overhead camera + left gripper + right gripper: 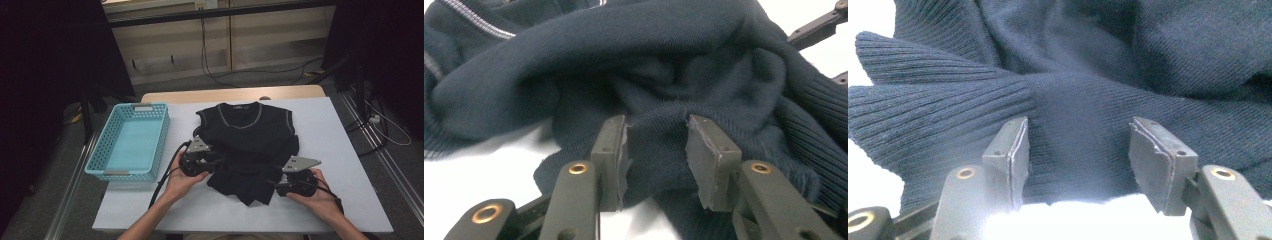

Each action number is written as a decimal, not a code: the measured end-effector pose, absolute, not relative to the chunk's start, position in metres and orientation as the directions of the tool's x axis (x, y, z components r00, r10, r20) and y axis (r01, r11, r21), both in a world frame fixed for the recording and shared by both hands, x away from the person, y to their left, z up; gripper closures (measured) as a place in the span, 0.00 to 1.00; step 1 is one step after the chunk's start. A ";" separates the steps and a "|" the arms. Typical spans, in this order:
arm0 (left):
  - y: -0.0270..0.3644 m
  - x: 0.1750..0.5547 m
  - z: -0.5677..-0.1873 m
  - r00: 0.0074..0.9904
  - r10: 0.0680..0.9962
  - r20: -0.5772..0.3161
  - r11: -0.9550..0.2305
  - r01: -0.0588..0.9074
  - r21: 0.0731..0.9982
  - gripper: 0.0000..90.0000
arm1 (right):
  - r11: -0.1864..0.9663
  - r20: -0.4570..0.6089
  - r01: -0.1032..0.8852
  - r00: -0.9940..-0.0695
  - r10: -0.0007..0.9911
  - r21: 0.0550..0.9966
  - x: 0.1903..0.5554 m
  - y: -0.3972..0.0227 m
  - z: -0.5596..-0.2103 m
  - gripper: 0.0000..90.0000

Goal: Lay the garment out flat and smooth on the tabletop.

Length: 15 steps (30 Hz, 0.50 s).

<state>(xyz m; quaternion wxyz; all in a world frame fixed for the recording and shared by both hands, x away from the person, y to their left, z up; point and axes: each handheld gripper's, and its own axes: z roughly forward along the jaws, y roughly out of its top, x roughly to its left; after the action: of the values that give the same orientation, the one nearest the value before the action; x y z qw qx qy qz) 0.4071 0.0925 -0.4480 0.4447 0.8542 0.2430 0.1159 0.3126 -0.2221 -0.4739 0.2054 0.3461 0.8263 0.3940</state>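
Sweater (247, 145) bunched on bench (330, 150), left fingers (616, 160) parted around a fold, right fingers (1013, 160) parted at ribbed hem

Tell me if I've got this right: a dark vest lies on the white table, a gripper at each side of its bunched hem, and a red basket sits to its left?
Not quite: the basket is light blue, as the high view shows. The vest and the grippers, left and right, are as you say.

Dark navy sleeveless knit vest (248, 145), collar away, lower half rumpled, flat on white table.
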 end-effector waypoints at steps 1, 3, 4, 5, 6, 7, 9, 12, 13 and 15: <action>0.089 0.409 -0.449 0.855 0.519 -0.016 -0.487 0.311 0.816 0.66 | 0.452 -0.071 0.409 -0.675 0.735 0.793 0.312 -0.222 -0.474 0.46; 0.081 0.414 -0.454 0.853 0.522 -0.004 -0.498 0.309 0.810 0.66 | 0.455 -0.071 0.408 -0.678 0.732 0.792 0.311 -0.221 -0.472 0.46; 0.078 0.415 -0.456 0.853 0.521 -0.001 -0.503 0.308 0.808 0.66 | 0.457 -0.072 0.403 -0.683 0.727 0.793 0.309 -0.222 -0.470 0.45; 0.076 0.416 -0.458 0.853 0.522 0.002 -0.505 0.307 0.807 0.66 | 0.452 -0.060 0.404 -0.690 0.722 0.795 0.307 -0.222 -0.469 0.45; 0.075 0.417 -0.460 0.854 0.520 0.005 -0.509 0.305 0.805 0.67 | 0.449 -0.051 0.406 -0.694 0.718 0.796 0.305 -0.223 -0.468 0.45; 0.074 0.417 -0.461 0.854 0.521 0.002 -0.508 0.308 0.805 0.67 | 0.446 -0.042 0.409 -0.697 0.715 0.796 0.302 -0.224 -0.467 0.45; 0.076 0.418 -0.462 0.854 0.520 -0.006 -0.504 0.312 0.806 0.67 | 0.445 -0.033 0.414 -0.702 0.712 0.794 0.297 -0.224 -0.468 0.46; 0.077 0.419 -0.462 0.856 0.517 -0.004 -0.508 0.311 0.804 0.67 | 0.481 -0.036 0.413 -0.728 0.684 0.773 0.295 -0.218 -0.473 0.45; 0.076 0.419 -0.462 0.856 0.517 -0.004 -0.508 0.310 0.803 0.67 | 0.493 -0.033 0.414 -0.740 0.672 0.765 0.295 -0.214 -0.474 0.45; 0.076 0.419 -0.463 0.855 0.518 -0.003 -0.508 0.311 0.803 0.67 | 0.500 -0.038 0.415 -0.740 0.671 0.760 0.295 -0.210 -0.477 0.44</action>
<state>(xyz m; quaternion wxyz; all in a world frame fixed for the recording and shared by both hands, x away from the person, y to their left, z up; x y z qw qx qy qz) 0.4189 0.0763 -0.4628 0.4333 0.8602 0.2408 0.1197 0.2953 -0.2098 -0.4774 0.1669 0.3195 0.8498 0.3847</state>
